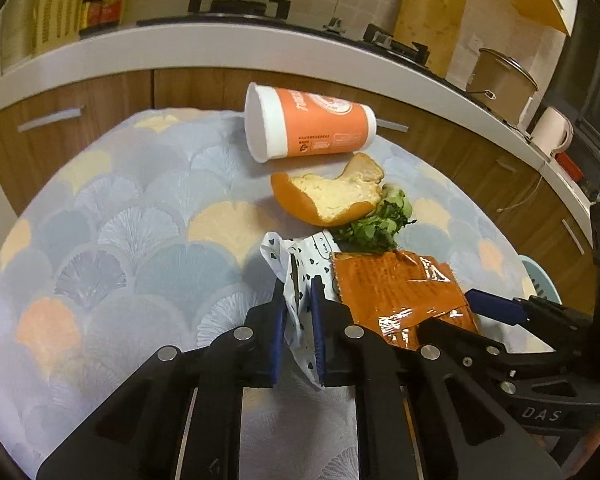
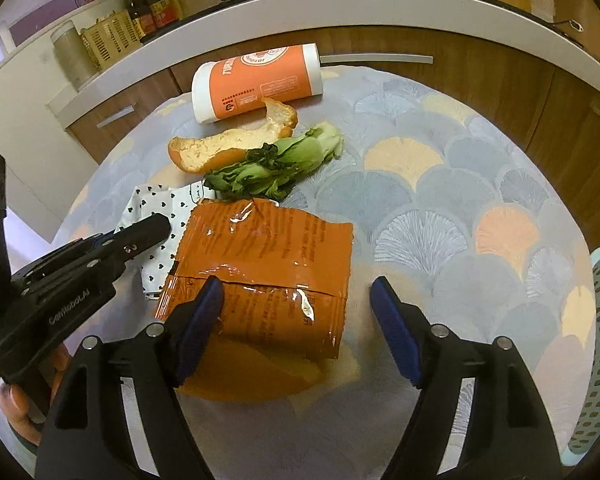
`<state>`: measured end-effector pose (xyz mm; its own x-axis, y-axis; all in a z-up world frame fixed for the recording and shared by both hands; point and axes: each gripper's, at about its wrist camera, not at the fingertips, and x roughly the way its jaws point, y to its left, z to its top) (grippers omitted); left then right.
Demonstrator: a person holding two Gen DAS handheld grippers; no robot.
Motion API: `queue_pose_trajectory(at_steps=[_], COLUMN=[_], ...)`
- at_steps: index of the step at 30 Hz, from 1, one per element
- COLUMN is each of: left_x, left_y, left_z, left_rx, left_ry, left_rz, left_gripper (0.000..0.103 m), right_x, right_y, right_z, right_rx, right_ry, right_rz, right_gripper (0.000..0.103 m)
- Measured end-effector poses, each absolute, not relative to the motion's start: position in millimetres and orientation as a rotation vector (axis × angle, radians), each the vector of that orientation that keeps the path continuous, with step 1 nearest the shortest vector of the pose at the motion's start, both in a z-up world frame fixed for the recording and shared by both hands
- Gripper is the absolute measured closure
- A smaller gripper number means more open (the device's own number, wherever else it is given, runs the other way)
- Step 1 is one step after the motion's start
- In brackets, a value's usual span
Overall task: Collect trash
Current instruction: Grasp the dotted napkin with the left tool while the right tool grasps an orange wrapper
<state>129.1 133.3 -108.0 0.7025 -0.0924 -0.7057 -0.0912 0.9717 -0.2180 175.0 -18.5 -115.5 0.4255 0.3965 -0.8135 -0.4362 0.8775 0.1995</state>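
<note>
Trash lies on a round table with a fan-patterned cloth (image 1: 112, 216). My left gripper (image 1: 298, 284) is shut on a white wrapper with small black hearts (image 1: 296, 256), pinched upright between its blue pads. Beside it lies an orange foil packet (image 2: 260, 264) (image 1: 396, 284). My right gripper (image 2: 296, 292) stands open over that packet, one pad on its left edge, the other off to its right. Further back lie a piece of orange peel (image 1: 328, 196) (image 2: 228, 148), a leafy green stalk (image 2: 284, 160) (image 1: 376, 224), and a tipped orange and white paper cup (image 1: 312, 124) (image 2: 256, 80).
A pale blue perforated basket (image 2: 596, 340) stands at the table's right edge. Another peel piece (image 2: 256, 376) lies under the packet's near end. Behind the table runs a white counter (image 1: 228, 36) with wooden cabinets, a stove, bottles and a pot.
</note>
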Motion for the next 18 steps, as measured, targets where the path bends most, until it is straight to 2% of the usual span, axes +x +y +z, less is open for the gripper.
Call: queue_pose_trajectory(at_steps=[1,2,5,10,13,18], left_x=[128.2,127.1,125.4,123.2,120.5,107.0], left_y=[133.2,132.9,134.4,139.4,141.5,139.8], left_z=[-107.3,-106.4,-105.1,-102.6,-100.6,-88.3], left_rx=[-0.243,-0.241,-0.248,-0.273,-0.290,-0.310], left_ry=[0.787,0.778,0.770,0.750,0.739,0.683], left_rz=[-0.002,-0.004,-0.010,-0.019,-0.022,-0.063], left_gripper=[0.094,0.094,0.095,0.097,0.098,0.100], right_x=[174.3,173.4,171.5,166.3,164.5,158.6], right_y=[-16.2,-14.2,-11.4,-13.2,-19.9,-34.0], right_z=[-114.8,-114.2,-113.3,-105.9,-98.6,-81.0], right_rx=[-0.048,-0.056,-0.042,-0.037,-0.003,0.014], right_ry=[1.003,0.998,0.995,0.960,0.943,0.887], right_rz=[0.526,0.522,0.555,0.556,0.566,0.550], right_gripper=[0.046,0.047,0.064,0.078,0.085,0.089])
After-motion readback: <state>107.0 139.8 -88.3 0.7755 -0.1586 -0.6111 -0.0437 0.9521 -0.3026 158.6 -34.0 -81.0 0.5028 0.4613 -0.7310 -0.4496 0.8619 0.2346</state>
